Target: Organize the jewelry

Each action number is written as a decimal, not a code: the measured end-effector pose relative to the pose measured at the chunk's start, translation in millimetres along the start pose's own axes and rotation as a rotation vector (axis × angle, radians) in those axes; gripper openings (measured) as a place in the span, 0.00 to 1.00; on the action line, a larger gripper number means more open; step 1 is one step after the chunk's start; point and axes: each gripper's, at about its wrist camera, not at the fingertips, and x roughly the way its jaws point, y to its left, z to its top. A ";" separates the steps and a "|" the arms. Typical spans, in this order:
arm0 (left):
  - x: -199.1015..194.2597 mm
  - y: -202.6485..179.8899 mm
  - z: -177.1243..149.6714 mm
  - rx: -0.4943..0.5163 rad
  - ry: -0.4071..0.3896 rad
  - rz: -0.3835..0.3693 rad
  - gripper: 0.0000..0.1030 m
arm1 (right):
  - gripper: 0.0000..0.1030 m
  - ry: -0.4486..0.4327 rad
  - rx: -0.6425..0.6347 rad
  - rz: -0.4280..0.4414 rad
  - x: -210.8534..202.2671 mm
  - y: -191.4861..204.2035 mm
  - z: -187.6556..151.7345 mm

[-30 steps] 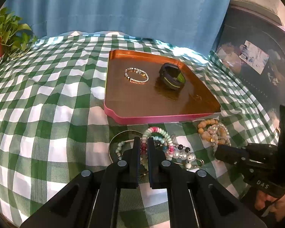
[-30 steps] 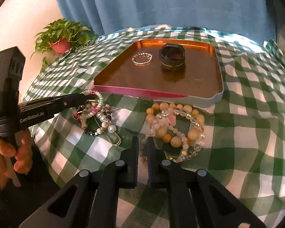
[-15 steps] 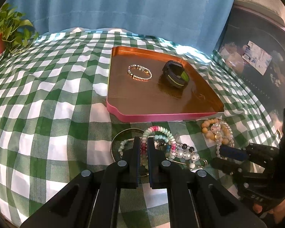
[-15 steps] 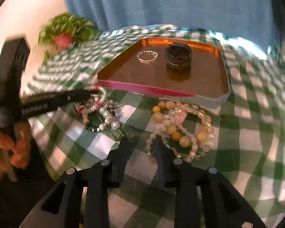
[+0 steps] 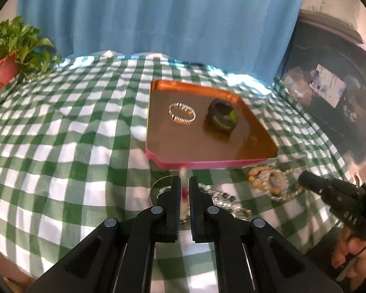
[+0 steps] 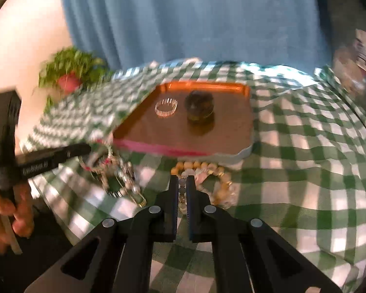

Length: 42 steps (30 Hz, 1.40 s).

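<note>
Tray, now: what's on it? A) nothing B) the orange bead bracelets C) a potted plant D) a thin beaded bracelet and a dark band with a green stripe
D: the tray holds only the thin beaded bracelet and the dark band; the orange bead bracelets lie on the cloth in front of it.

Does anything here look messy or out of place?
Yes. Only a thin silver bracelet and a dark wristband lie on the copper tray. The remaining beaded bracelets sit tangled in heaps on the green checked cloth just in front of it.
</note>
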 end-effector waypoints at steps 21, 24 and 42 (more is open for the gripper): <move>-98.7 -28.2 25.9 0.036 -0.056 -0.051 0.06 | 0.05 -0.165 0.017 -0.022 -120.8 23.6 26.2; -102.5 -27.9 35.8 0.031 -0.063 -0.053 0.06 | 0.05 -0.173 0.014 -0.023 -124.3 26.7 31.7; -87.2 -28.7 88.0 0.033 -0.106 -0.143 0.06 | 0.05 -0.244 0.023 0.024 -103.7 27.3 87.9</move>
